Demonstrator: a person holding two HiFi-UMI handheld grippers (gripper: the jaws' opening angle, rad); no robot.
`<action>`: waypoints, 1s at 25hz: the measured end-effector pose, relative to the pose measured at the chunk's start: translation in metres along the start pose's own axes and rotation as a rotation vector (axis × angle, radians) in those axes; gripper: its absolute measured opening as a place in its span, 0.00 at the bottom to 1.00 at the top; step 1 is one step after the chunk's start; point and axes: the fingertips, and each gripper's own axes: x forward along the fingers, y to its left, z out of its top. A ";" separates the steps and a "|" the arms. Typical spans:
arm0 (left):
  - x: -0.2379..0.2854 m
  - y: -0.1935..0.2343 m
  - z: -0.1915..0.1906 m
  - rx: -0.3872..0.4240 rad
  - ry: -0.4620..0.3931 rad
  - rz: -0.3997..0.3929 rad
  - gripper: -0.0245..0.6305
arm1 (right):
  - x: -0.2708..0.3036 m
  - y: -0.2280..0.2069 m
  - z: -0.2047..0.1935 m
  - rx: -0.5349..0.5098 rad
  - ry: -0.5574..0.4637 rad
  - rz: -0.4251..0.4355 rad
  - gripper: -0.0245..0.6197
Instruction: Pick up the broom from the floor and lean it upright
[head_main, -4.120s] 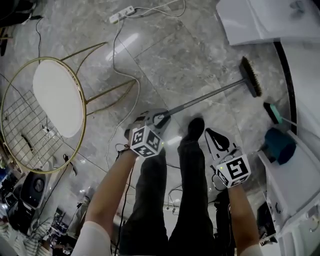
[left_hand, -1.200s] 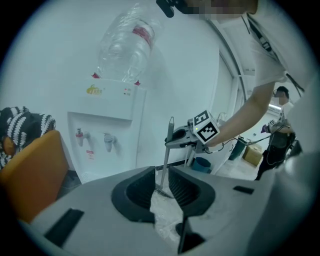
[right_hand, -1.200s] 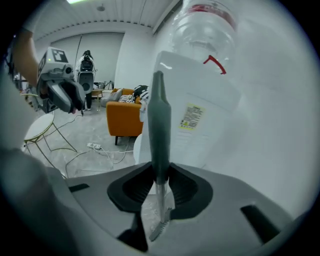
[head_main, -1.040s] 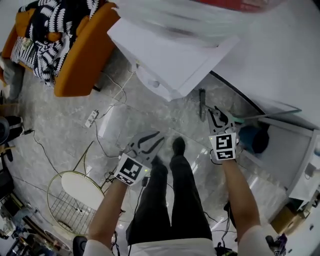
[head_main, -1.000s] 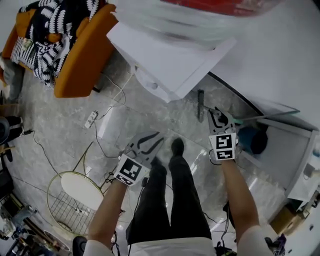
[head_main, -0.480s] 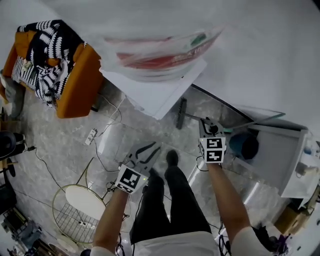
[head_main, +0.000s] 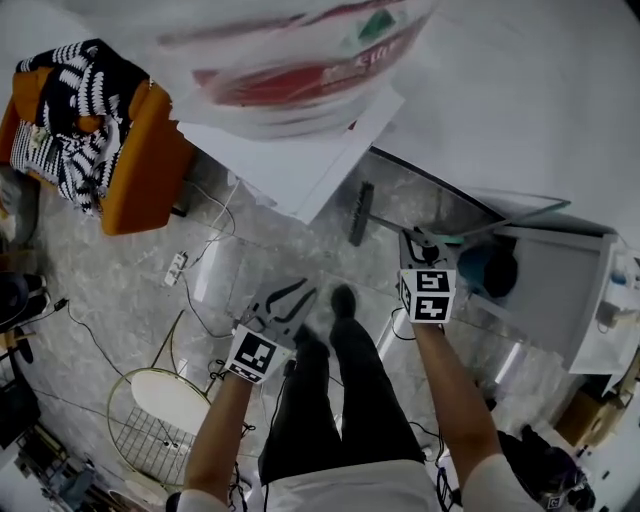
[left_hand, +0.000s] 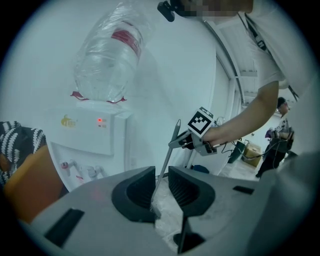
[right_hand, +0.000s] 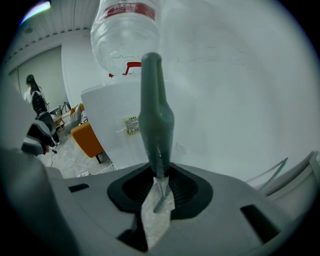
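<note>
Broom (head_main: 360, 213) steeply upended, brush head low over the floor (head_main: 250, 260) at the water dispenser's (head_main: 300, 160) foot; right gripper (head_main: 417, 238) pinching its handle; left gripper (head_main: 300, 295) jaws spread, empty — pick-up apparently done, leaning it upright not yet.

Both arms reach forward. The right gripper (head_main: 419, 241) clamps the top of the broom (head_main: 360, 213); the left gripper (head_main: 291, 298) hovers left of the broom, jaws apart and empty.
</note>
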 end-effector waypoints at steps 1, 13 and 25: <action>0.000 -0.002 -0.005 -0.002 0.005 -0.006 0.15 | -0.002 -0.002 -0.004 0.009 0.004 -0.009 0.19; -0.011 -0.008 -0.036 -0.021 0.031 -0.022 0.15 | 0.036 0.001 -0.032 0.060 -0.013 -0.075 0.19; -0.006 0.024 -0.042 -0.109 0.025 0.052 0.14 | 0.093 0.034 -0.007 -0.051 -0.045 0.019 0.19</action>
